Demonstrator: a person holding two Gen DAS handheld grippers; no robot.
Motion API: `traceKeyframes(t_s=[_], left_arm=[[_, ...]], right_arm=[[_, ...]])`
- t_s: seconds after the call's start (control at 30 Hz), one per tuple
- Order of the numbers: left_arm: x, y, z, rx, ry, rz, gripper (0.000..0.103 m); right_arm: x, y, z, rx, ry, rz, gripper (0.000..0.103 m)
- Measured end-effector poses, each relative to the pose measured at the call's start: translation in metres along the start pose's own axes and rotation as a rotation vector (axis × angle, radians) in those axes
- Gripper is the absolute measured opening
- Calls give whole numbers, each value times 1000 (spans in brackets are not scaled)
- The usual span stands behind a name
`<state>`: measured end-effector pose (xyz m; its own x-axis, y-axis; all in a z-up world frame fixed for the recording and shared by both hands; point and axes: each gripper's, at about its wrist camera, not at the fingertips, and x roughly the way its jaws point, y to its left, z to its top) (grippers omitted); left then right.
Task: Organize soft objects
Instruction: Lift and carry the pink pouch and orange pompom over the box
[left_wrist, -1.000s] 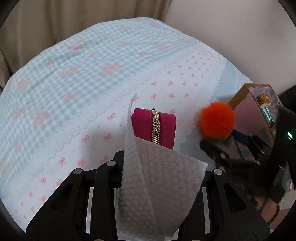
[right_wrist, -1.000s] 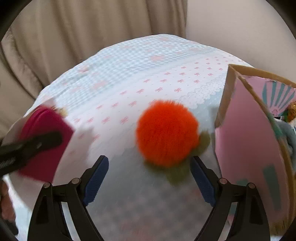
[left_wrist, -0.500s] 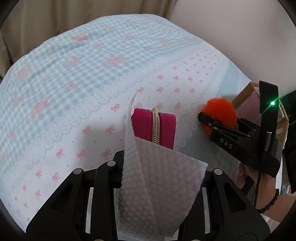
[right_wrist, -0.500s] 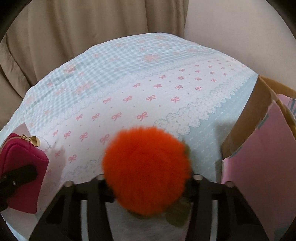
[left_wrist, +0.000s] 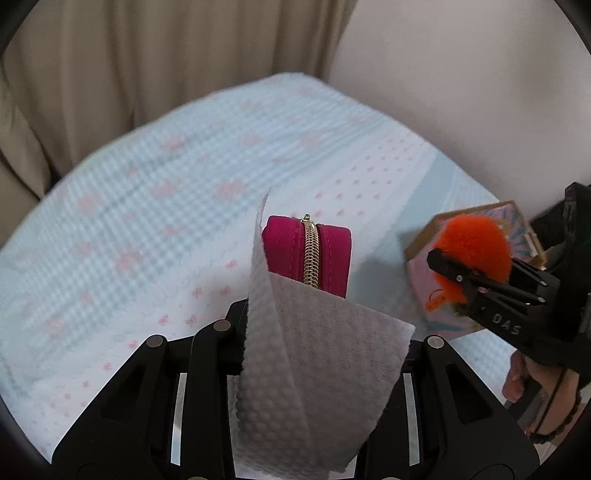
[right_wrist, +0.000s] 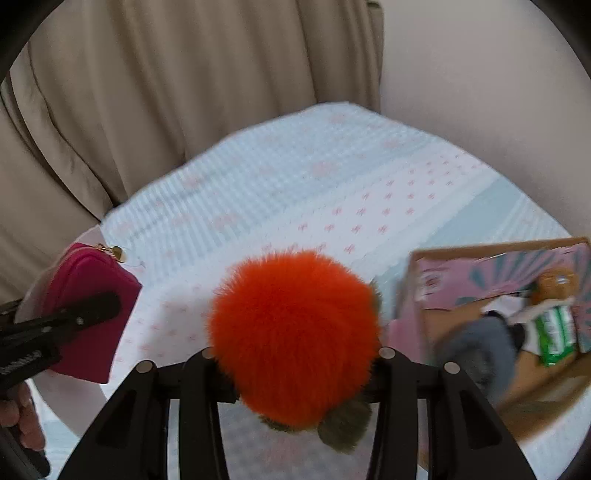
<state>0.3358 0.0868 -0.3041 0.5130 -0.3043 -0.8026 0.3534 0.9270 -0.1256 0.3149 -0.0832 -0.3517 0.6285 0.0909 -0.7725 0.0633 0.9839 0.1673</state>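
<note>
My left gripper (left_wrist: 317, 314) is shut on a magenta zip pouch (left_wrist: 308, 254) and a white embossed tissue (left_wrist: 317, 373), held above the bed. The pouch also shows in the right wrist view (right_wrist: 88, 314), with the left gripper's finger (right_wrist: 62, 321) across it. My right gripper (right_wrist: 295, 373) is shut on a fluffy orange pompom (right_wrist: 295, 328) with olive-green leaves (right_wrist: 343, 428), lifted off the bed. In the left wrist view the pompom (left_wrist: 472, 251) hangs in front of the cardboard box (left_wrist: 424, 251), pinched by the right gripper (left_wrist: 454, 269).
A bed with a light-blue and white bow-print cover (left_wrist: 147, 221) lies below. An open pink-and-brown cardboard box (right_wrist: 480, 266) at the right holds a plush toy (right_wrist: 554, 317) and grey fabric (right_wrist: 476, 343). Beige curtains (right_wrist: 184, 92) and a wall stand behind.
My right gripper closed on the pompom and lifted it off the bed, towards the box. Both grippers rose; the views now tilt up towards the curtains. The left still holds pouch and tissue.
</note>
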Motion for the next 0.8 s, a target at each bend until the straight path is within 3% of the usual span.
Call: traceKeyframes(t_s=[0.2, 0.4, 0.57, 0.8], left_arm=[[-58, -68, 34, 53, -48, -53, 27], [-77, -148, 60, 86, -48, -116, 27], [-64, -209, 71, 79, -6, -144, 27], [-3, -282, 78, 93, 84, -129, 27]], right_arm=[[-90, -31, 34, 45, -50, 8, 39], [-158, -78, 58, 39, -68, -36, 39], [-186, -135, 65, 74, -20, -51, 39], [-177, -205, 64, 66, 79, -53, 39]])
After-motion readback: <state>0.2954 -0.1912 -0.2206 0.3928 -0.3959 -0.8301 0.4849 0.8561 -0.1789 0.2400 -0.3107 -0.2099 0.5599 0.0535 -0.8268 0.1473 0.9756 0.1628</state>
